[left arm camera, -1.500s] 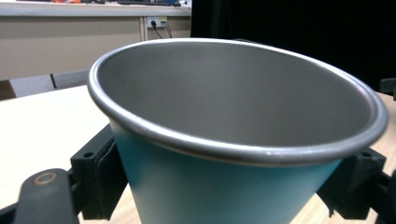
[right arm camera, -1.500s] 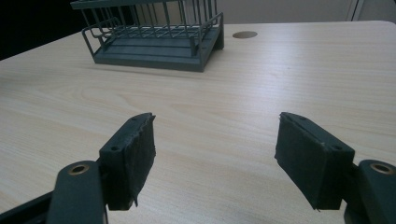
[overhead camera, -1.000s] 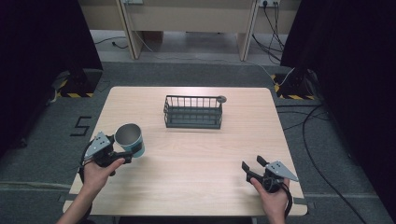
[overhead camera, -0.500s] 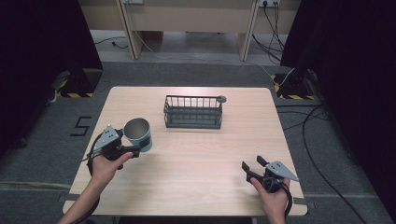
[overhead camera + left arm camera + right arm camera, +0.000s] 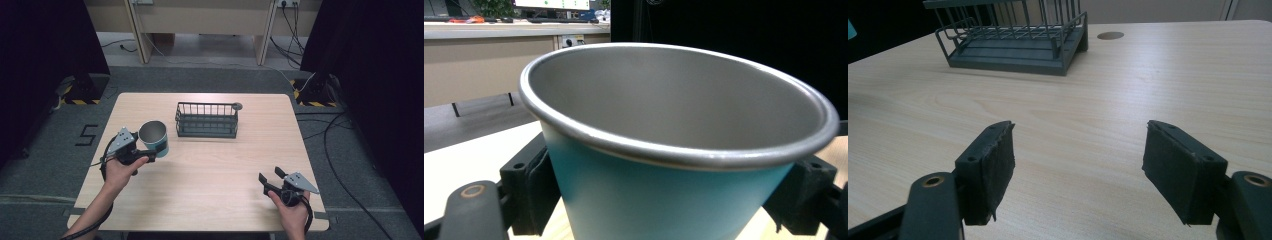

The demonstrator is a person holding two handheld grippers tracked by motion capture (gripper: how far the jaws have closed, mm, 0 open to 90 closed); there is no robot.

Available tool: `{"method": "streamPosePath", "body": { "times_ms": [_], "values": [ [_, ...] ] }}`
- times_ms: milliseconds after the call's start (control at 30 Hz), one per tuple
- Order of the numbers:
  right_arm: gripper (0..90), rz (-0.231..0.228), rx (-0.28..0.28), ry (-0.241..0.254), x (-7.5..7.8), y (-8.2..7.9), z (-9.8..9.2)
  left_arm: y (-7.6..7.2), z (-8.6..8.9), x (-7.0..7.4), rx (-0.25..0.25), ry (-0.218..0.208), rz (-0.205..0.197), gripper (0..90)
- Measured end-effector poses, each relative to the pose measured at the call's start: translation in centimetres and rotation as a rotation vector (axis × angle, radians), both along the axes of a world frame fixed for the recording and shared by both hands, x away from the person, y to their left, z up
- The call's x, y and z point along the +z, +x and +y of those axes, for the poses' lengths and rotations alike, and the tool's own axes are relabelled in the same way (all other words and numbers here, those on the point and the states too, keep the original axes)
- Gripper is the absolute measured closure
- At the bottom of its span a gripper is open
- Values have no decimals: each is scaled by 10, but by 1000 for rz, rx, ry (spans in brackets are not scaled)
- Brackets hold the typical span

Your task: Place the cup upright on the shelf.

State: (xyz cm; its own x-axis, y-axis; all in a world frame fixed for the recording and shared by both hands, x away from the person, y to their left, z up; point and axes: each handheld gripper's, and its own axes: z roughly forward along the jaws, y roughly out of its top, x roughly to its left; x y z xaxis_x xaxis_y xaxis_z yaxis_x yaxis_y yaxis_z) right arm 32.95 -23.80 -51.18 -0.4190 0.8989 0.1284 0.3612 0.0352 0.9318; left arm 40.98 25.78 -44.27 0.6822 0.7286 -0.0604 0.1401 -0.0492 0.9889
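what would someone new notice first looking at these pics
Most striking is the teal cup with its grey metal inside, clamped between the jaws of the left gripper at the table's left side; in the left gripper view its rim looms large. Next is the dark wire basket at the far middle of the table. The right gripper sits open near the front right corner, holding nothing.

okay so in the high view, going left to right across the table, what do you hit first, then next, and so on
Left black two-jaw gripper with its grey plate, closed on the teal metal cup → dark green wire rack basket → small round grey grommet in the light wooden table → right black two-jaw gripper, jaws apart.
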Motion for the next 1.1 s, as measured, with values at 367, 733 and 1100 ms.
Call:
{"method": "streamPosePath", "body": {
  "times_ms": [367, 733, 1100],
  "values": [
    [292, 1, 0, 0, 0, 0, 0, 13, -13, 8, -17, 2, -9, 151],
    [294, 0, 3, -4, 0, 0, 0, 25, -25, 12, -26, 0, -10, 152],
    [295, 1, 3, -5, 0, 0, 0, 33, -34, 17, -34, 1, -16, 152]
  ]
}}
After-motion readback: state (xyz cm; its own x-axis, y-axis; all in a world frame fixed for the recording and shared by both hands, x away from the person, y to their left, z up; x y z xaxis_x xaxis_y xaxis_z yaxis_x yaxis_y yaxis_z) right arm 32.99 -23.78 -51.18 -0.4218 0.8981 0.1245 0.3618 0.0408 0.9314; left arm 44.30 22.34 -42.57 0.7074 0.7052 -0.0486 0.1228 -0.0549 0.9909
